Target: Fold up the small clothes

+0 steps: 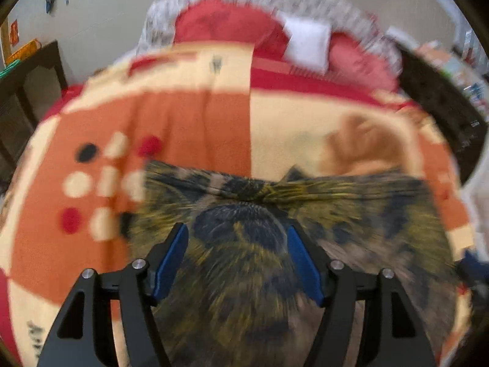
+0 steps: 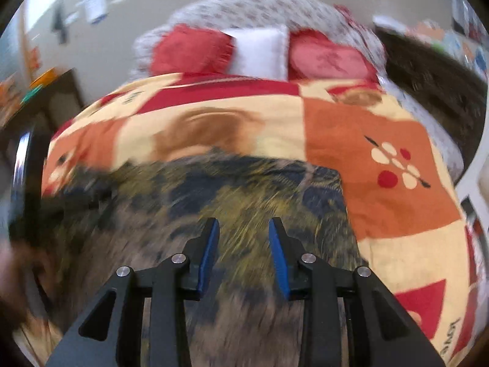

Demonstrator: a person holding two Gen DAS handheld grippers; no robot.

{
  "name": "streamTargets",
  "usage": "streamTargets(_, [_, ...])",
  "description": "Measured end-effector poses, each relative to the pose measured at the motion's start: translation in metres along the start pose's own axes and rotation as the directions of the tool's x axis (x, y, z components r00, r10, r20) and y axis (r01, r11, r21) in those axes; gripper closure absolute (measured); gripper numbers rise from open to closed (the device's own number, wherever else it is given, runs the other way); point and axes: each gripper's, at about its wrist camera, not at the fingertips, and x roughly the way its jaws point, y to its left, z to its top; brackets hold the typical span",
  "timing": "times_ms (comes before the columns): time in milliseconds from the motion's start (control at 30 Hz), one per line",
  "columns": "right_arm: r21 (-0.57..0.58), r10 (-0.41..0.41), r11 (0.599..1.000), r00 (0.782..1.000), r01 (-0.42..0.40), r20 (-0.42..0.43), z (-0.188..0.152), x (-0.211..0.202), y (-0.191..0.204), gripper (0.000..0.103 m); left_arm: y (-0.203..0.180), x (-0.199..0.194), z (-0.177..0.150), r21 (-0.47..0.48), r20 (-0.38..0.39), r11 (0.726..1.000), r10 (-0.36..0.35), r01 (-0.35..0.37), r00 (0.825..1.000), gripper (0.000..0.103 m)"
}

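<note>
Left wrist view: patterned garment [image 1: 275, 244] lies beneath spread blue fingers [image 1: 174, 257].

the left gripper [image 1: 237, 233] and right gripper [image 2: 243, 226] look alike: matte black angular frames with triangular cut-outs, four silver round screw heads each, and blue pads [image 2: 208, 255] lining the inner finger faces.
</note>
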Motion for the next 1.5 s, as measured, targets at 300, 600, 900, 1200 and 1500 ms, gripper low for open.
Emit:
streamTargets(300, [-0.094, 0.03, 0.995, 0.999, -0.033, -0.041, -0.06, 0.023, 0.016, 0.061, 0.046, -0.128, -0.137, -0.142, 0.047, 0.957, -0.249, 0.253, 0.967, 0.021])
streamTargets(600, [-0.17, -0.009, 0.985, 1.0, 0.008, -0.001, -0.067, 0.021, 0.027, 0.059, 0.039, -0.093, -0.201, -0.353, 0.047, 0.875, -0.337, 0.332, 0.94, 0.021])
streamTargets(900, [-0.182, -0.019, 0.983, 1.0, 0.02, 0.004, -0.068, 0.022, 0.028, 0.059, 0.069, -0.069, -0.179, -0.577, 0.129, 0.71, -0.409, 0.404, 0.903, 0.015])
streamTargets(1200, [-0.2, -0.034, 0.979, 0.999, 0.036, 0.011, -0.069, 0.02, 0.03, 0.059, 0.067, -0.085, -0.167, -0.49, 0.163, 0.816, -0.26, 0.307, 0.952, 0.067])
streamTargets(1500, [-0.201, -0.035, 0.979, 0.999, 0.037, 0.012, -0.07, 0.02, 0.03, 0.059, 0.059, -0.087, -0.164, -0.454, 0.211, 0.843, -0.211, 0.287, 0.954, 0.068])
